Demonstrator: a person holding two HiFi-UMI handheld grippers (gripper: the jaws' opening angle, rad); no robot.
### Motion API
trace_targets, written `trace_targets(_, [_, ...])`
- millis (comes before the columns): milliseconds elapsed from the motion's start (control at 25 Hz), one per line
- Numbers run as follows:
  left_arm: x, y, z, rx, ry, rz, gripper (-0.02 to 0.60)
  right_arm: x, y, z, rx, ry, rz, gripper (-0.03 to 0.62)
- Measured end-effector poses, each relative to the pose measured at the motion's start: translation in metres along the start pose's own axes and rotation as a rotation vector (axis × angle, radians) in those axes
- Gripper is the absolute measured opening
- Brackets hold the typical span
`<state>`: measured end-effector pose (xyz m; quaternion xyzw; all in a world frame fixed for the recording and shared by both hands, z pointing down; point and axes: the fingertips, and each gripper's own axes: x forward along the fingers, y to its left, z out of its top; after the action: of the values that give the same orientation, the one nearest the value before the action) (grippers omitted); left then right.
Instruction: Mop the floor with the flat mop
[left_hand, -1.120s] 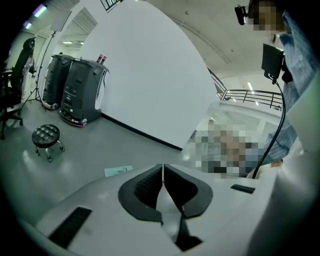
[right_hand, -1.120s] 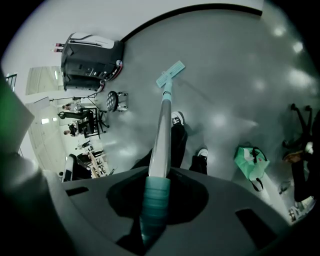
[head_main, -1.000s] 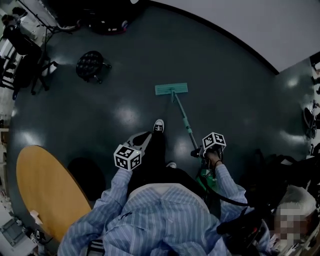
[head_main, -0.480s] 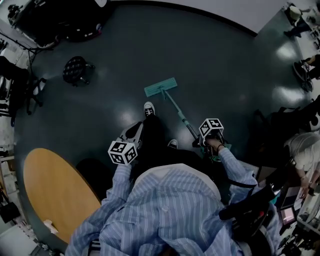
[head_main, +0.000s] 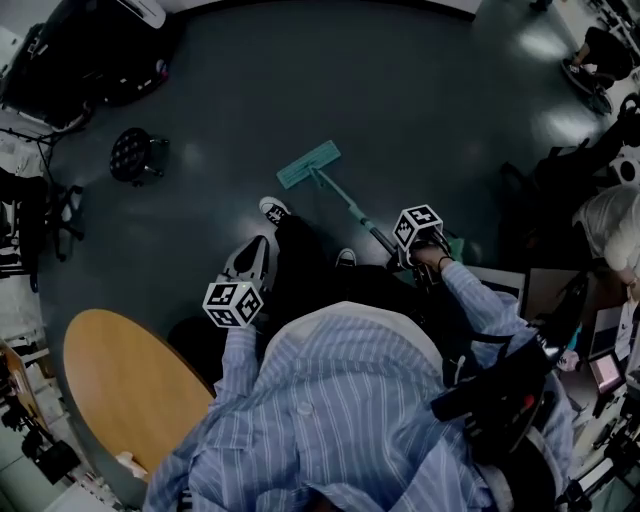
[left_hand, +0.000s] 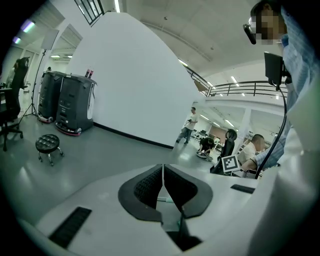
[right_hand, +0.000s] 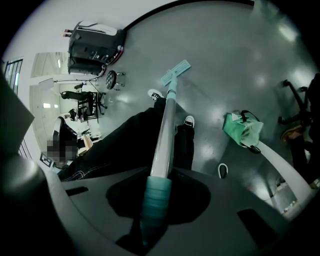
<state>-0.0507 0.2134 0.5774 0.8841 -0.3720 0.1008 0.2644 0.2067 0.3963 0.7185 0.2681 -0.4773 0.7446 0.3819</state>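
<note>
Swung left across the dark floor (head_main: 430, 110) over the past second: mop pad (head_main: 308, 165), teal and rectangular, now lying flat just ahead of the leading black-and-white shoe (head_main: 272, 208) instead of well out in front and to its right. Lifted higher in the head view as well: right gripper (right_hand: 161, 182), marker cube on top. Closed narrowly around the mop handle (head_main: 348, 208) at its ribbed teal grip (right_hand: 156, 202), with the pale shaft running straight out between the jaws, past dark trouser legs (right_hand: 125, 145), down to the pad on the floor. Slanted, in the head view, from the pad at upper left to the gripper at the person's right side.

Held out at the person's left, above a trouser leg: left gripper (left_hand: 163, 169), black pads (left_hand: 144, 189) pressed together tip to tip, nothing gripped between them, well apart from the mop. Pointed toward a tall white wall (left_hand: 135, 85), with a small black wheeled stool (left_hand: 48, 145) and two dark cabinets (left_hand: 70, 102) standing on the floor near it. Farther back in that view, a standing person (left_hand: 190, 125) and others seated.

Beside the legs in the right gripper view, a green bag (right_hand: 243, 130) on the floor. At lower left of the head view, a round wooden table (head_main: 115, 385).
</note>
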Motion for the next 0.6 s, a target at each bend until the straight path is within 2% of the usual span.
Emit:
trace_targets(360, [-0.006, 0.012, 0.001, 0.037, 0.018, 0.003, 0.014, -0.002, 0.011, -0.004, 0.021, 0.013, 0.06, 0.069])
trace_targets(600, [-0.002, 0.028, 0.025, 0.031, 0.019, 0.005, 0.014, -0.019, 0.022, -0.004, 0.046, 0.016, 0.076, 0.069])
